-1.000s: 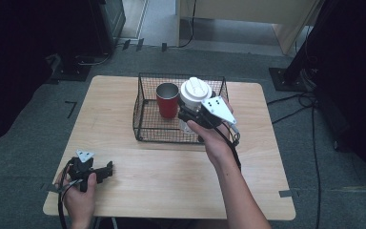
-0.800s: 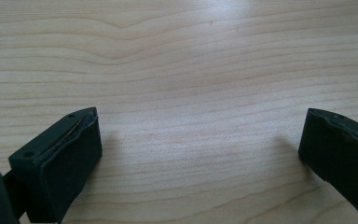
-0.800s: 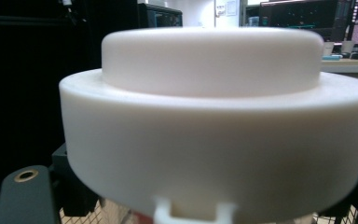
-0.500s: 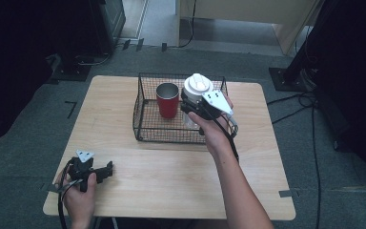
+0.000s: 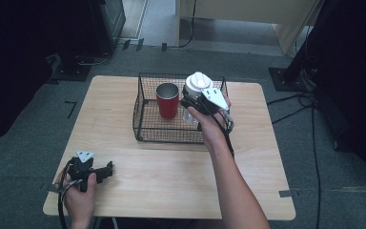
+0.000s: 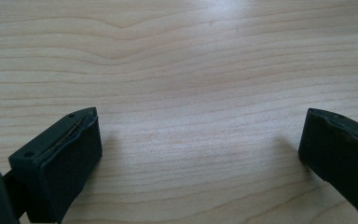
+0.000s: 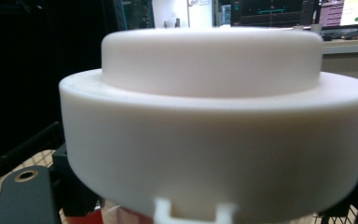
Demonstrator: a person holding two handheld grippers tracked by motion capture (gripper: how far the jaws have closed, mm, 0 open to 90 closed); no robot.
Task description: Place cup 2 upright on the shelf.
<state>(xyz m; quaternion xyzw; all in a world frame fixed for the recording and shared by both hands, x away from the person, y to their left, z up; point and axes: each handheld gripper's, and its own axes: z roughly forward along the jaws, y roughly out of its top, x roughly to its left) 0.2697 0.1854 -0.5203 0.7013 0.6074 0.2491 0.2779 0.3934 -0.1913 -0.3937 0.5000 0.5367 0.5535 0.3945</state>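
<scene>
A black wire basket [image 5: 145, 130] stands at the back middle of the wooden table [image 5: 171, 176]. Inside it, on the left, is a red cup [image 5: 167, 100] with a metal rim. My right gripper [image 5: 192, 104] is over the basket's right half, shut on a clear container with a broad white lid [image 5: 198, 83]. That lid [image 7: 214, 121] looms close in the right gripper view, with the jaws at either side below it. My left gripper [image 5: 106, 169] rests near the table's front left corner. Its fingers [image 6: 58, 158] are spread wide over bare wood, so it is open.
Dark equipment and stands surround the table on a grey floor. Cables run across the floor at the right [image 5: 310, 102]. A strip of tape [image 5: 286, 193] sits near the table's front right corner.
My right gripper has carried the white-lidded container a little farther back and up within the basket area. The left gripper has stayed still.
</scene>
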